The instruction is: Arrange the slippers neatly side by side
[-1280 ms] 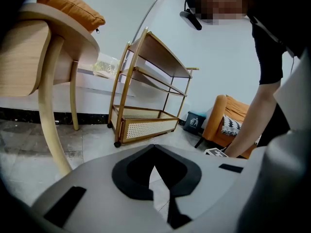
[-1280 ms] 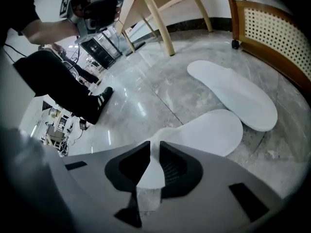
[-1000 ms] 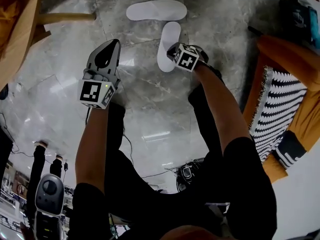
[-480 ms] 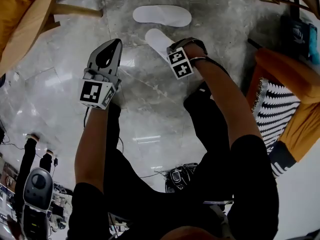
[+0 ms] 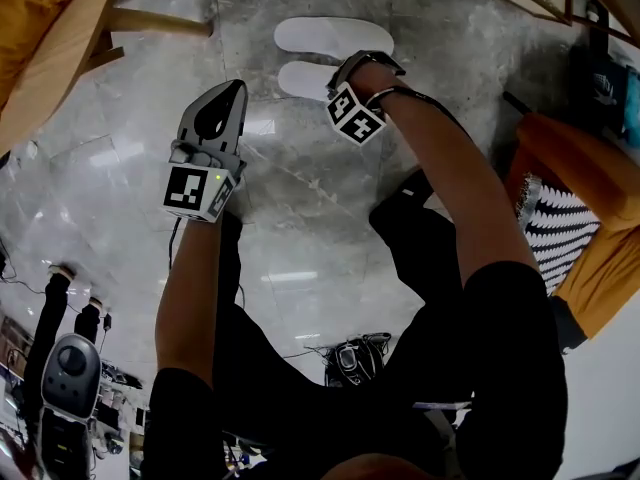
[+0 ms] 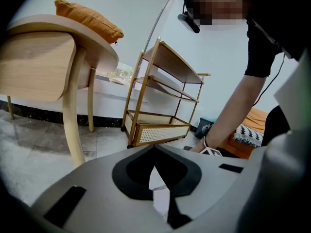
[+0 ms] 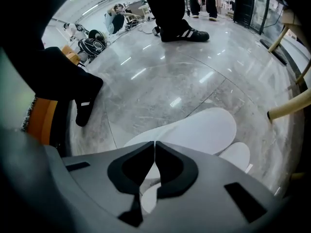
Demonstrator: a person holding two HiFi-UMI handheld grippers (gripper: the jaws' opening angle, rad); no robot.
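**Pinching the near slipper (image 5: 303, 80) with the right tongs (image 5: 338, 73)**

The right tongs (image 7: 154, 143) are clamped on the near slipper (image 7: 194, 130), a flat white one. Their two jaws stand almost together, with the white of the slipper showing between them. The slipper sits low over the grey marble floor (image 5: 300, 198), its length running left to right in the head view. Its right-hand part is hidden under the tongs and their marker cube. I cannot tell whether it rests fully on the floor or is lifted a little.

The far slipper (image 5: 333, 36), also white, lies flat on the floor just beyond, on the side away from the person. It runs parallel to the near one, and in the head view a thin strip of floor shows between them. In the right gripper view only its rounded end (image 7: 236, 155) shows past the body of the tongs, just beside the near slipper.

The left tongs (image 5: 232, 90) hang above the floor to the left of the slippers, touching neither. Their jaws (image 6: 154, 147) meet at the tips with nothing between them. The left gripper view faces a wooden shelf cart (image 6: 163, 106), a pale wooden leg (image 6: 73, 115) and an orange cushion (image 6: 90, 21) above it. A black-and-white patterned cushion (image 5: 560, 233) lies at the right edge of the head view.
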